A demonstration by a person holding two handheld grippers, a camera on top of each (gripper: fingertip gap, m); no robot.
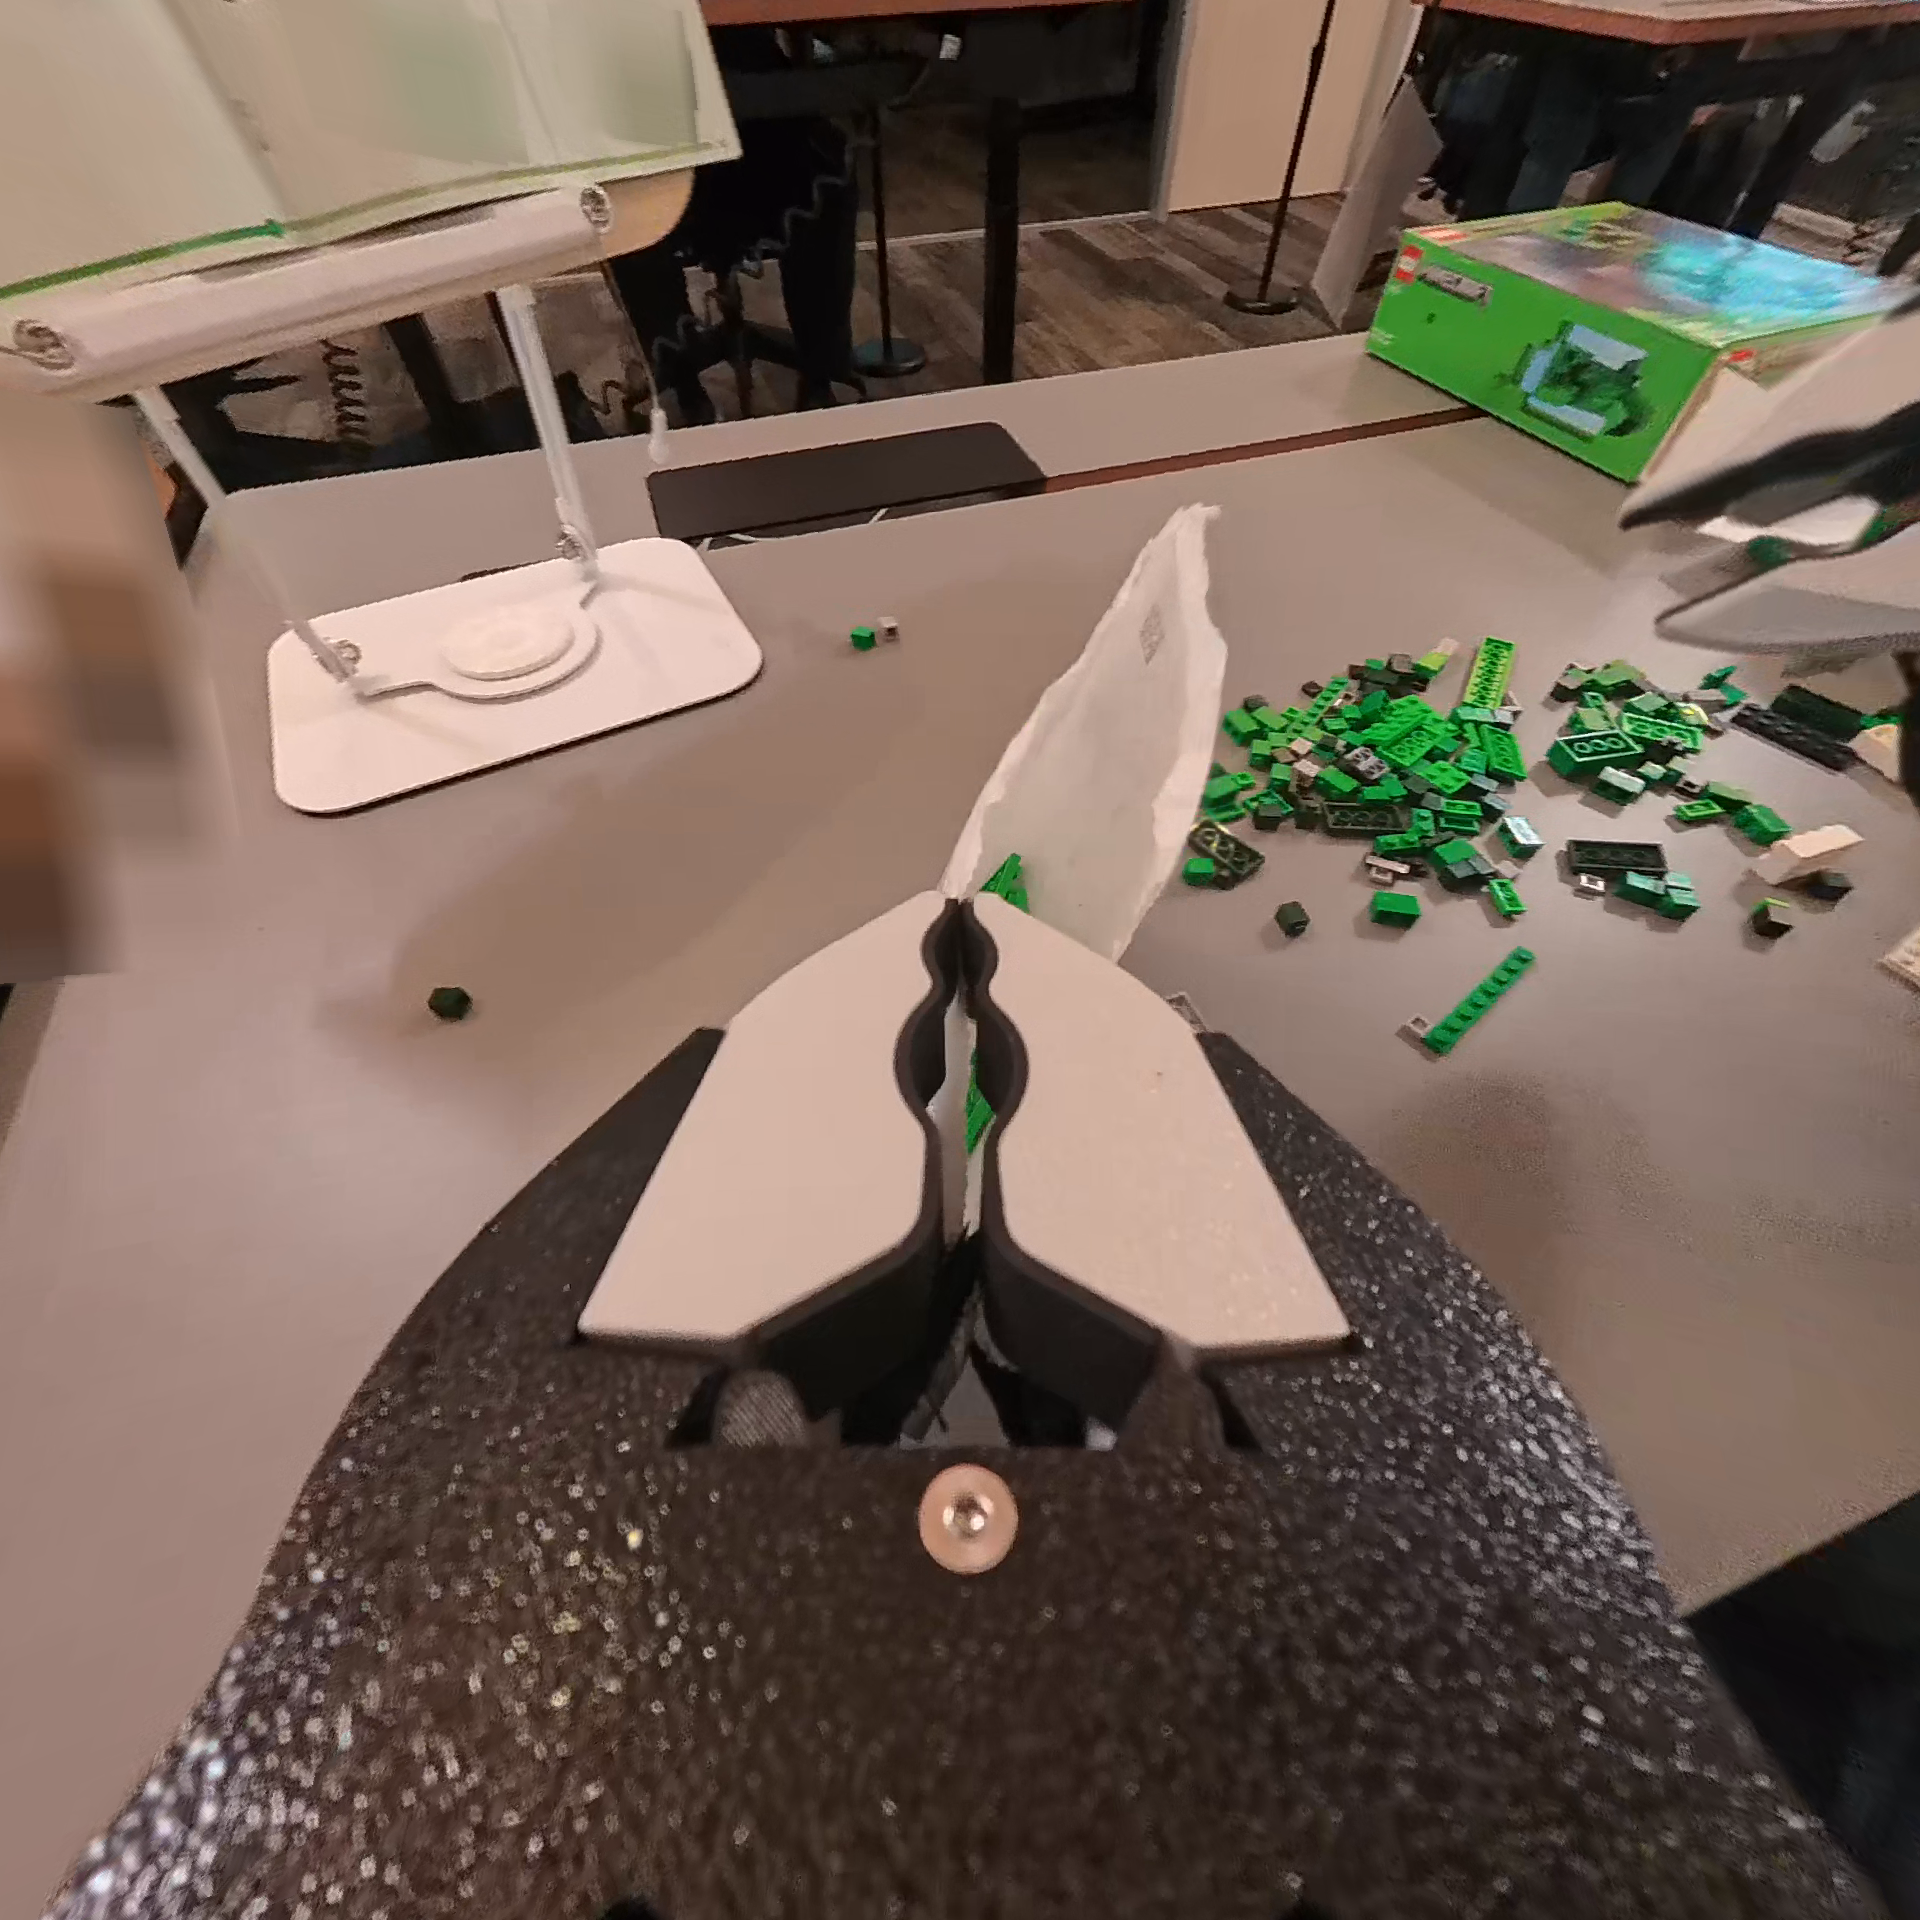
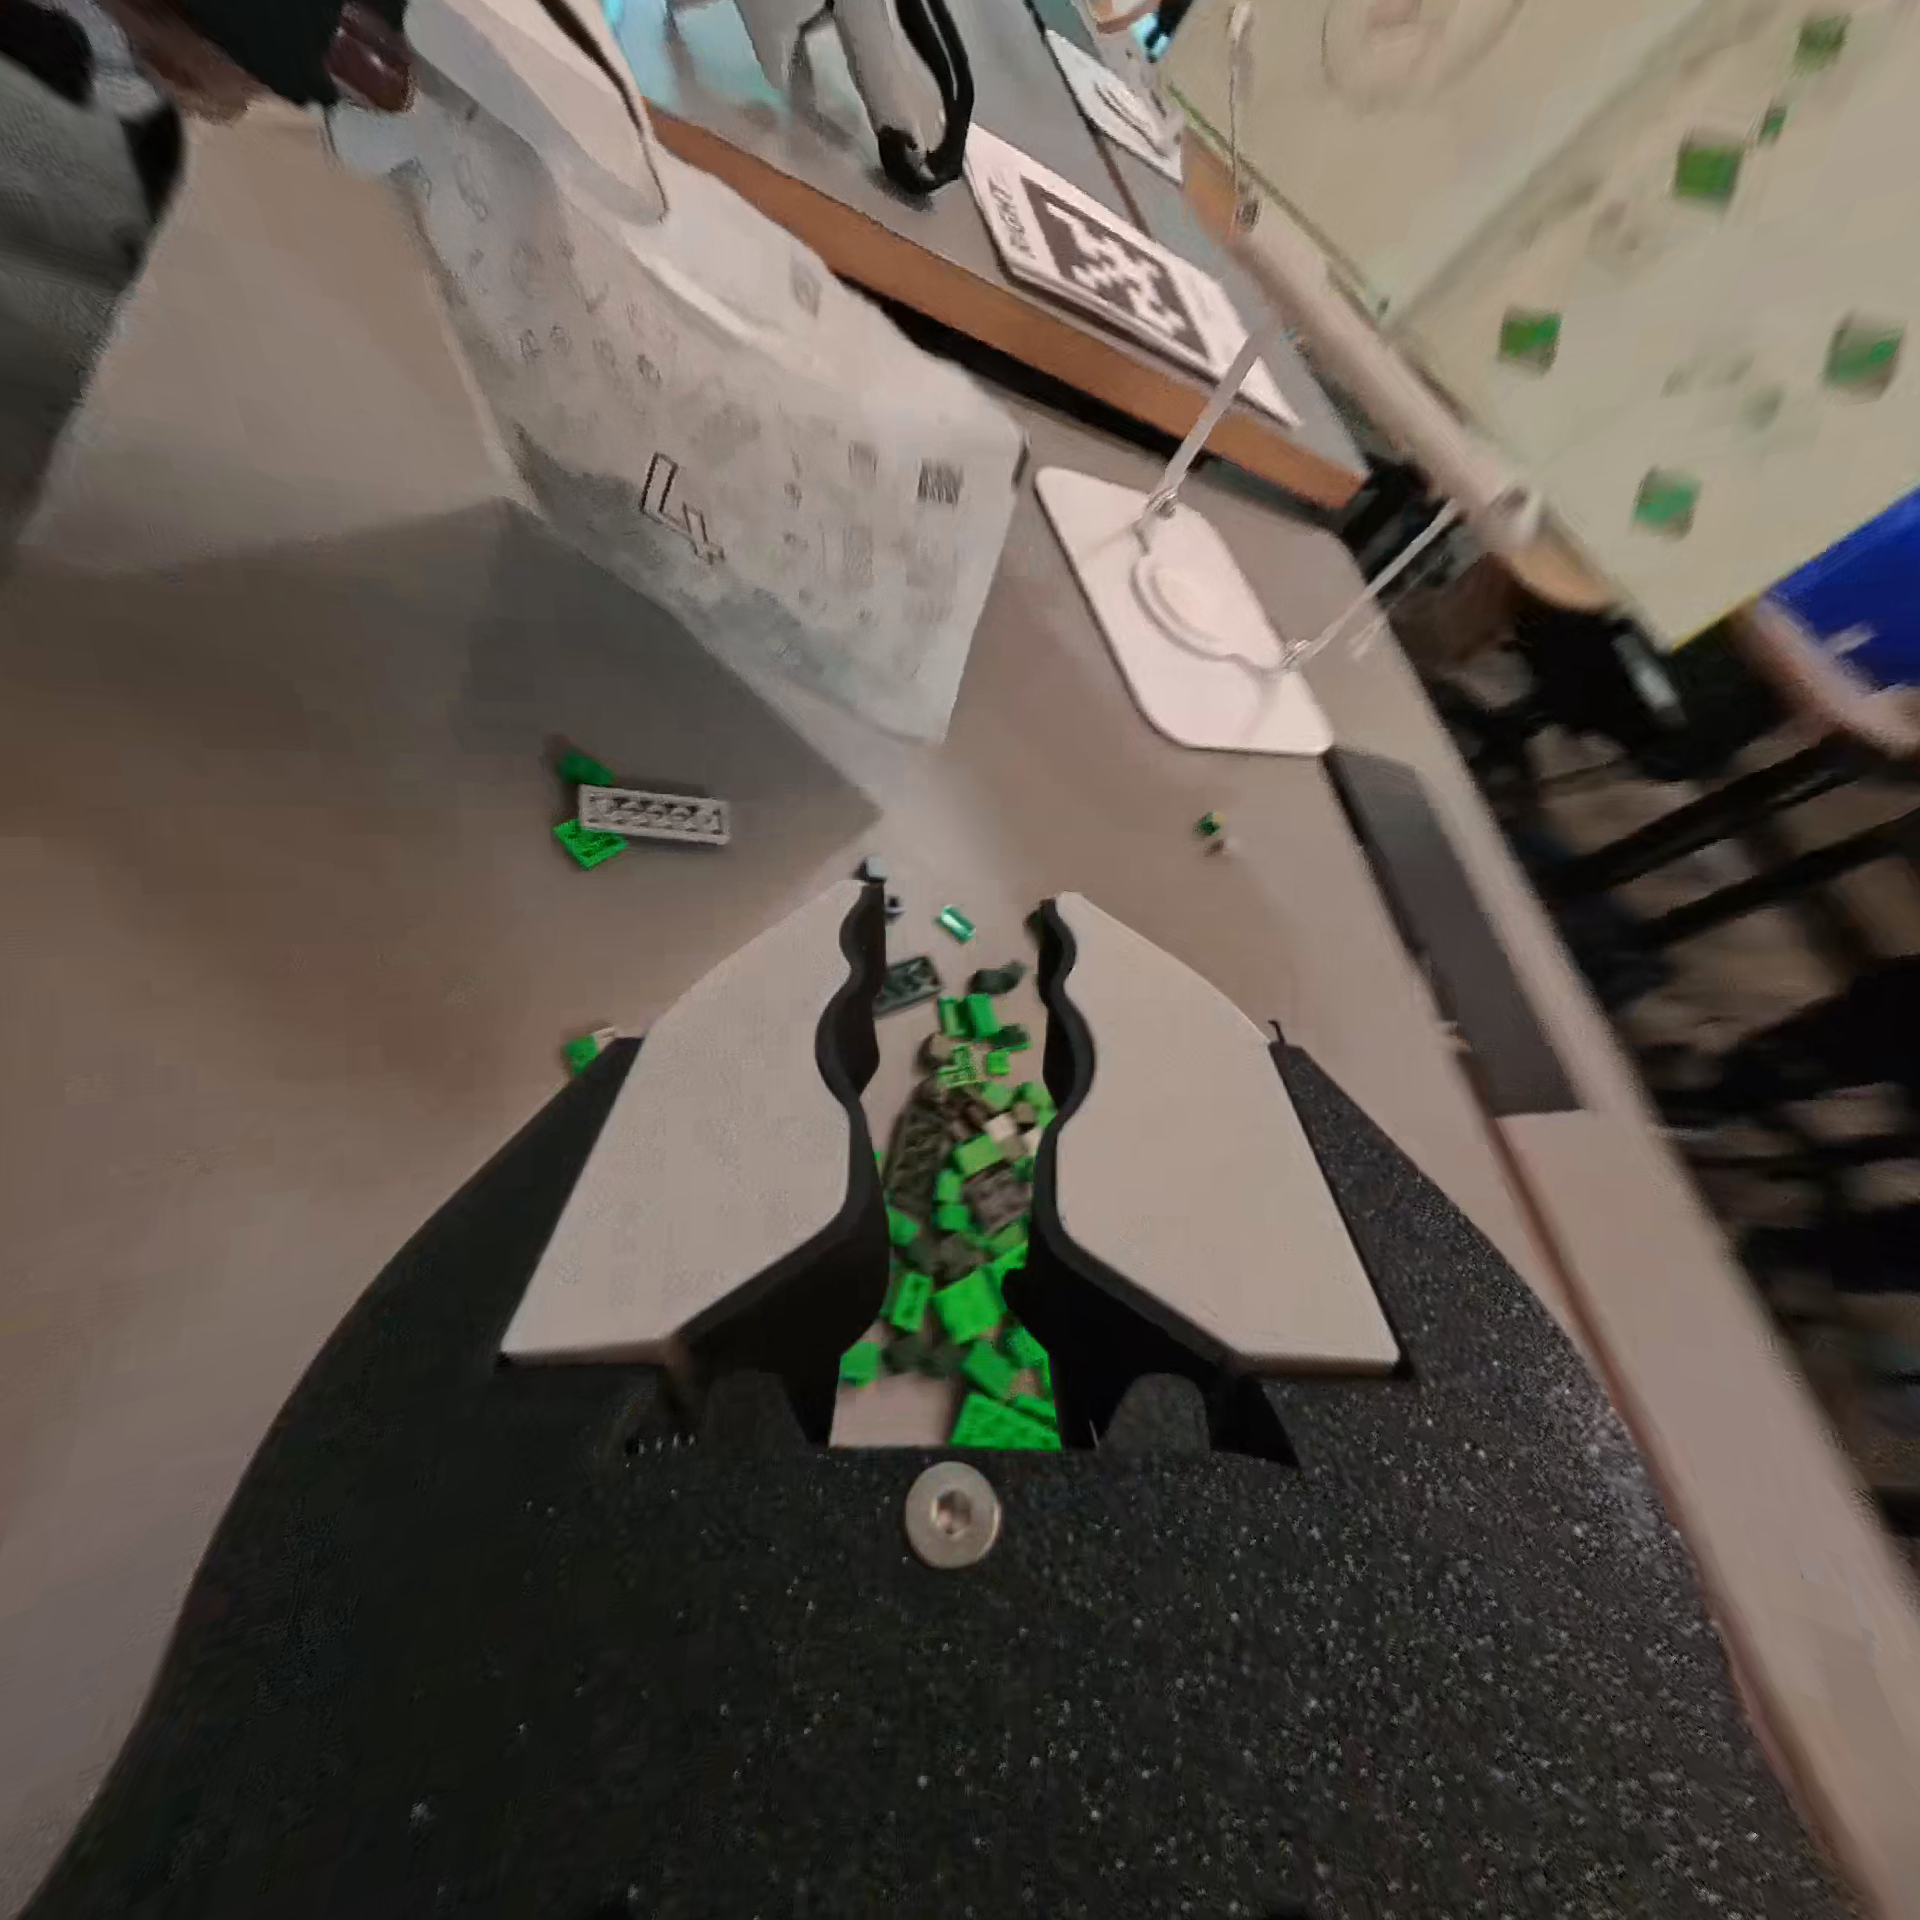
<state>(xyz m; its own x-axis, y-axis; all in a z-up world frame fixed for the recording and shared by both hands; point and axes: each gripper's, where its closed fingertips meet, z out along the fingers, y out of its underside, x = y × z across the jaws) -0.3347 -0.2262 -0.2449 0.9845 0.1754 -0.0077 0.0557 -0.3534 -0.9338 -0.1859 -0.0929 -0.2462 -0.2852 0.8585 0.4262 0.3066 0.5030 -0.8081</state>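
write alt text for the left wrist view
The left tongs are shut on a white paper bag above a grey table. To the right lies a pile of green bricks, with a green box behind it.

The tabletop (image 1: 520, 1039) is plain grey. Scattered toy bricks (image 1: 1403, 769) are bright green, dark green, black and grey. The paper bag (image 1: 1101, 758) is white, the box (image 1: 1558, 353) vivid green, the stand base (image 1: 499, 665) white. Each hand-held gripper (image 1: 961, 914) has grey fingers on speckled black.
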